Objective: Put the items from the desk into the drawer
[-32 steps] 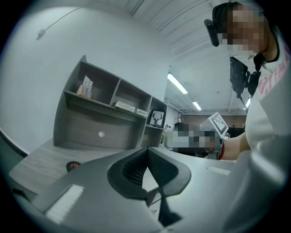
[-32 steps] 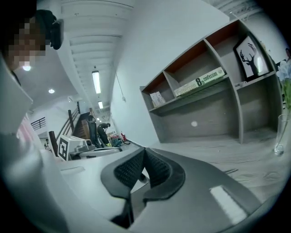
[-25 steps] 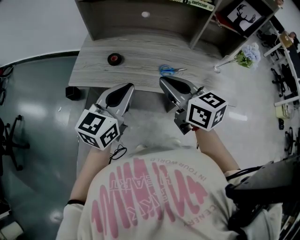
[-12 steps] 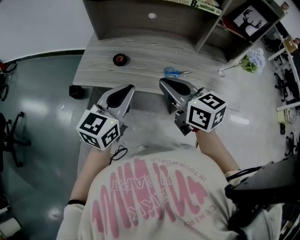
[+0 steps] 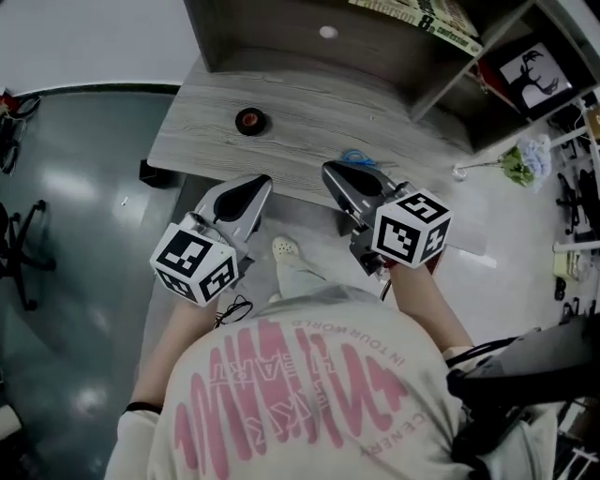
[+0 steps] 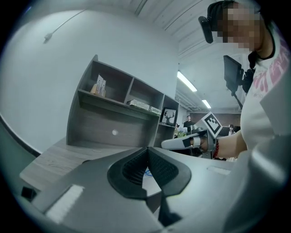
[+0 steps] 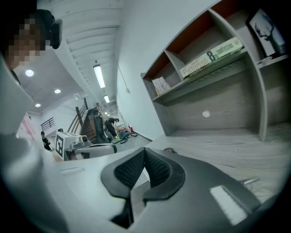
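A grey wooden desk (image 5: 300,103) lies ahead of me. On it sit a small black-and-red tape roll (image 5: 248,120) at the left and blue-handled scissors (image 5: 357,156) at the right. The scissors are partly hidden behind my right gripper. My left gripper (image 5: 258,180) hovers at the desk's front edge, shut and empty. My right gripper (image 5: 330,169) is level with it, just short of the scissors, also shut and empty. In the left gripper view the left gripper (image 6: 148,149) has its pads together. The right gripper (image 7: 144,149) looks the same in the right gripper view, with the tape roll (image 7: 169,149) beyond.
A shelf unit with books (image 5: 412,14) rises at the back of the desk. A deer picture (image 5: 534,75) and flowers (image 5: 525,159) are at the right. A small black box (image 5: 150,172) sits on the floor. My white shoe (image 5: 286,249) is between the grippers.
Both grippers have moved a little toward the desk edge and stayed shut. The scissors are now partly covered by the right gripper. A shoe and leg have come into view between the grippers.
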`<move>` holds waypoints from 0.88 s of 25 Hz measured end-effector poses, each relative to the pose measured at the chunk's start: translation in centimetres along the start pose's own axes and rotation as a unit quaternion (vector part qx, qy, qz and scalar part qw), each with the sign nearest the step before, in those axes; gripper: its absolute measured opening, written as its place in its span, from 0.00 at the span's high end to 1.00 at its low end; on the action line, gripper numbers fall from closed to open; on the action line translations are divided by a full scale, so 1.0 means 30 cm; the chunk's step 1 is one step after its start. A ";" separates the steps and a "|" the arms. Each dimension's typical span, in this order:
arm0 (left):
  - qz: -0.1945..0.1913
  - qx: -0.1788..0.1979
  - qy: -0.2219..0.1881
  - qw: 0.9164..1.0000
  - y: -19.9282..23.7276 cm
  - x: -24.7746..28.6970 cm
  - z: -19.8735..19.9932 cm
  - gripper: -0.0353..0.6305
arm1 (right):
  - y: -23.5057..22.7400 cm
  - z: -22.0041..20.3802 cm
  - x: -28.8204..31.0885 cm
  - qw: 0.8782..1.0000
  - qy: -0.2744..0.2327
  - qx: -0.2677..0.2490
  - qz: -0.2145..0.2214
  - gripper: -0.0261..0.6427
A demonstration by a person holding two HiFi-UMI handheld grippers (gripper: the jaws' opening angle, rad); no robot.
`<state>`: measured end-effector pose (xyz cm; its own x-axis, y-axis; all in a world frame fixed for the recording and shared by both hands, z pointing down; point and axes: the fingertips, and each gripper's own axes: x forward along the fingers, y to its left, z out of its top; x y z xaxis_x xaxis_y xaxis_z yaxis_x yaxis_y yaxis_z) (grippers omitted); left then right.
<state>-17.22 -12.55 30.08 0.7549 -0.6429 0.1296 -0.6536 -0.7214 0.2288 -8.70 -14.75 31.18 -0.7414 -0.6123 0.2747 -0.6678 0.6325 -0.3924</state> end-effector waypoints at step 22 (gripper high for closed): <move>0.170 -0.073 0.040 0.982 0.470 -0.060 -0.076 0.92 | -0.246 -0.213 0.867 0.914 0.314 -0.235 0.104 0.79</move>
<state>-27.68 -20.96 35.28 0.4999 -0.8140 0.2959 -0.8583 -0.4199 0.2951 -23.48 -32.30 46.83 -0.6492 -0.1571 0.7442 -0.3535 0.9286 -0.1124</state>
